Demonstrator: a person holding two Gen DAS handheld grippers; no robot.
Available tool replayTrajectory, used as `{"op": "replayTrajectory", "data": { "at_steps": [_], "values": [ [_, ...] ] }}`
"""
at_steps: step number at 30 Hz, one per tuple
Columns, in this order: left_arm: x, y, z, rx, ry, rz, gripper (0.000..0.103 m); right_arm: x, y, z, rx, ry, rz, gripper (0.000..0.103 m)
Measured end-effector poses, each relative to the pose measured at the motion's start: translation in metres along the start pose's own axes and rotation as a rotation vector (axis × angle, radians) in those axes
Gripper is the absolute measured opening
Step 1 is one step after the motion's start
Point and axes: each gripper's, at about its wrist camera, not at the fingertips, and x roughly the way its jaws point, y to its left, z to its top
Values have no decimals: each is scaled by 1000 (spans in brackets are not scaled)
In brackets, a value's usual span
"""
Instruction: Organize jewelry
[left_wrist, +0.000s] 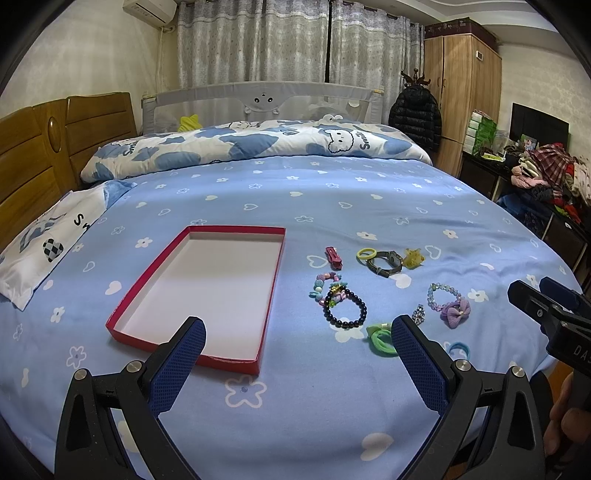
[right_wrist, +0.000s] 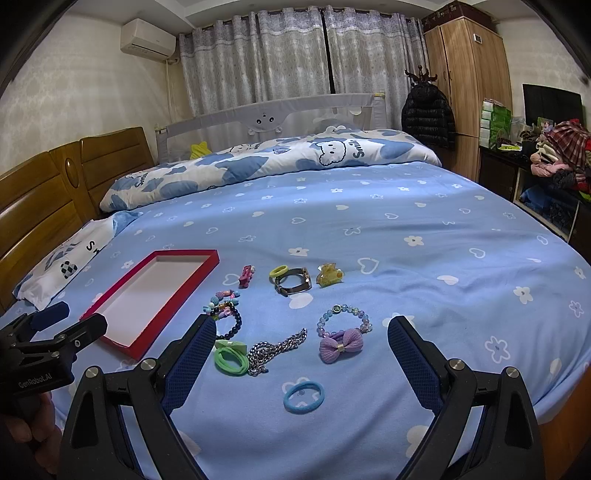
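Note:
A shallow red box with a white inside lies empty on the blue bedsheet, also in the right wrist view. Right of it lie jewelry pieces: a red clip, a yellow ring, a watch, a yellow claw clip, a colourful bead bracelet, a dark bead bracelet, a green hair tie, a silver chain, a purple bow bracelet and a blue hair tie. My left gripper is open above the box's near right corner. My right gripper is open above the chain and bow.
A rolled blue-and-white quilt lies across the far side of the bed. A pillow and wooden headboard are at the left. A wardrobe and a cluttered dark cabinet stand right of the bed.

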Motion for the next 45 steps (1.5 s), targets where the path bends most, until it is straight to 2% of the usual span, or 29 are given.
{"op": "replayTrajectory", "data": {
  "at_steps": [19, 32, 42, 45],
  "values": [
    [2, -1, -1, 1, 5, 0, 101, 1, 1, -1, 1, 1, 2, 95],
    [18, -2, -1, 6, 55, -16, 101, 8, 3, -4, 14, 22, 18, 95],
    [40, -6, 6, 17, 128, -82, 101, 23, -18, -7, 57, 62, 36, 95],
    [47, -8, 9, 27, 150, -110, 100, 30, -27, -8, 79, 83, 39, 90]
  ]
}}
